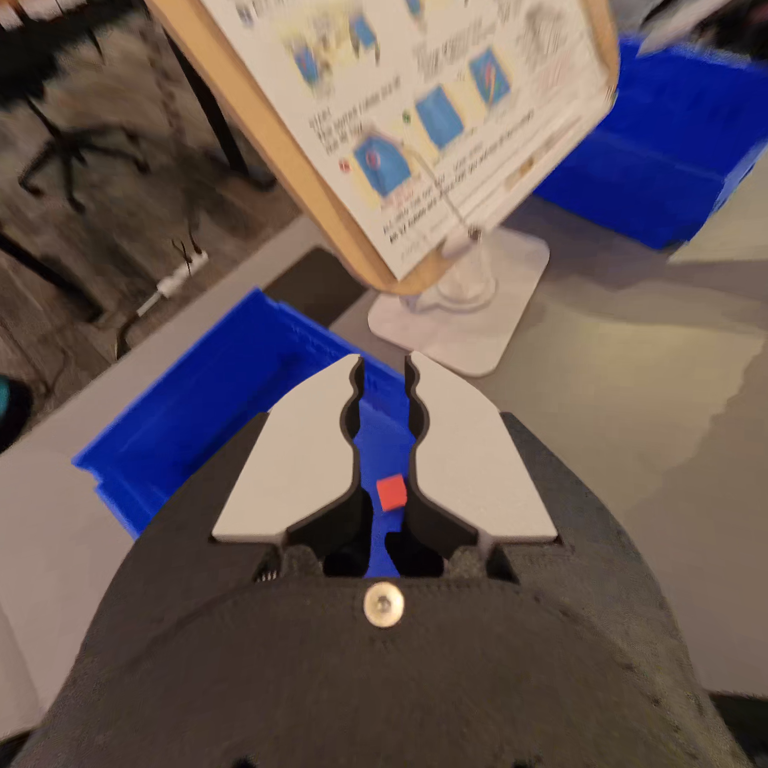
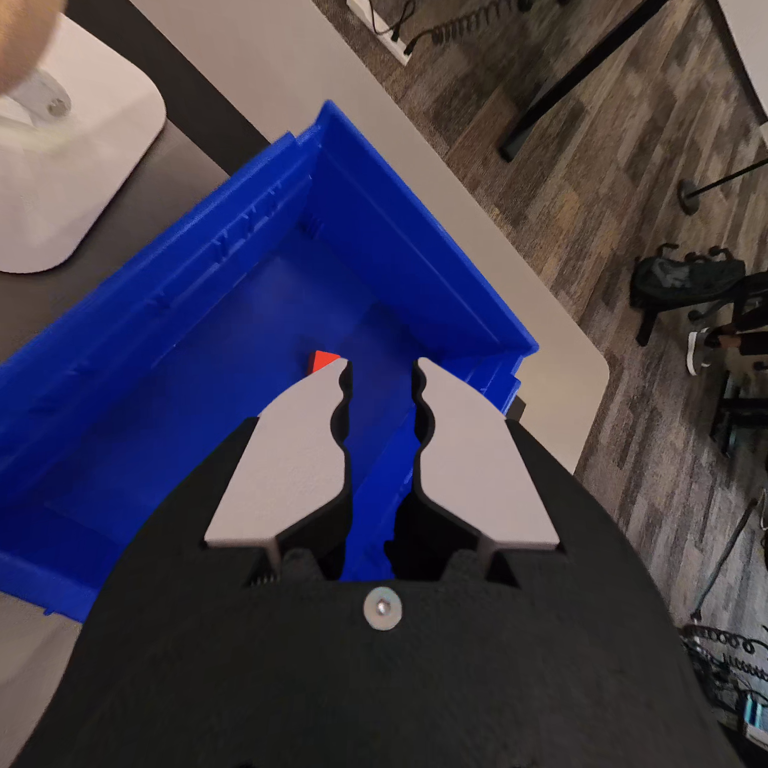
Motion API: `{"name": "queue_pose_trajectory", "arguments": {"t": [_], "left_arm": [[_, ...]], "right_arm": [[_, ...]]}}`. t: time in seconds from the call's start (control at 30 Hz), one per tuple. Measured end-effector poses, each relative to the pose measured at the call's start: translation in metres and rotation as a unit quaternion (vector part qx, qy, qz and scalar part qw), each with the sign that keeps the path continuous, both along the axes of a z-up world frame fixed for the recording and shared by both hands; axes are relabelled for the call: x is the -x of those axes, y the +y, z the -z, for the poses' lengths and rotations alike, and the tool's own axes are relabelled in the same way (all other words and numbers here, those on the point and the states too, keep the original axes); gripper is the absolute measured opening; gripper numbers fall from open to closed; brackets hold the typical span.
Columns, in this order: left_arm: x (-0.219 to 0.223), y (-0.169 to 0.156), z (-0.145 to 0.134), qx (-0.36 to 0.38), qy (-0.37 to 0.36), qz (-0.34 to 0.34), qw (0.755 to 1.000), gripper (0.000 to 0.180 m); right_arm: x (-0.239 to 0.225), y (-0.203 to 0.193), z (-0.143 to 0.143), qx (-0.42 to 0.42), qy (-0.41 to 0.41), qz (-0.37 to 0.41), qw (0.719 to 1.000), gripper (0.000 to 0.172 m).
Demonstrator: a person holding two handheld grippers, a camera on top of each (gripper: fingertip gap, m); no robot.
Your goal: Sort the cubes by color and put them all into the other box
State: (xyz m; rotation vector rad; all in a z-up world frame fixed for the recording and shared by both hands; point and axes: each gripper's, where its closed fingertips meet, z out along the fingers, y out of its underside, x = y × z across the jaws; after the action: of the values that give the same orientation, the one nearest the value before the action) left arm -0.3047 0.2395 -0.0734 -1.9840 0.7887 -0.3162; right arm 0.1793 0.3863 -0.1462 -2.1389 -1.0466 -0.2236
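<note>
Red cube (image 2: 323, 360) lies in blue box (image 2: 208, 257) just beside right tool (image 2: 381, 365).

Glossy blue plastic box (image 2: 436, 257)

Office: grey desk (image 2: 552, 324), swivel-chair base (image 1: 79, 153), floor cables (image 2: 457, 29).

Left hand-held gripper (image 1: 384, 361) parted, bare, right hand-held gripper (image 2: 381, 365) likewise
</note>
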Motion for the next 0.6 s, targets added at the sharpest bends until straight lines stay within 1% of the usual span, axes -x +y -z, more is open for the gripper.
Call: {"name": "queue_pose_trajectory", "arguments": {"t": [0.1, 0.2, 0.33, 0.6], "left_arm": [[0.011, -0.005, 0.021, 0.045, 0.061, -0.020, 0.997, 0.021], [0.011, -0.009, 0.039, 0.090, 0.069, -0.006, 0.994, 0.024], [0.021, -0.015, 0.067, 0.148, 0.101, -0.003, 0.984, 0.027], [0.032, -0.020, 0.121, 0.256, 0.138, -0.004, 0.957, 0.031]], "right_arm": [[0.003, -0.003, -0.008, -0.009, 0.003, -0.005, 1.000, 0.028], [0.007, -0.005, -0.013, -0.017, 0.006, -0.011, 1.000, 0.027], [0.010, -0.006, -0.016, -0.020, 0.008, -0.017, 1.000, 0.027], [0.014, -0.008, -0.016, -0.020, 0.009, -0.024, 0.999, 0.028]]}}
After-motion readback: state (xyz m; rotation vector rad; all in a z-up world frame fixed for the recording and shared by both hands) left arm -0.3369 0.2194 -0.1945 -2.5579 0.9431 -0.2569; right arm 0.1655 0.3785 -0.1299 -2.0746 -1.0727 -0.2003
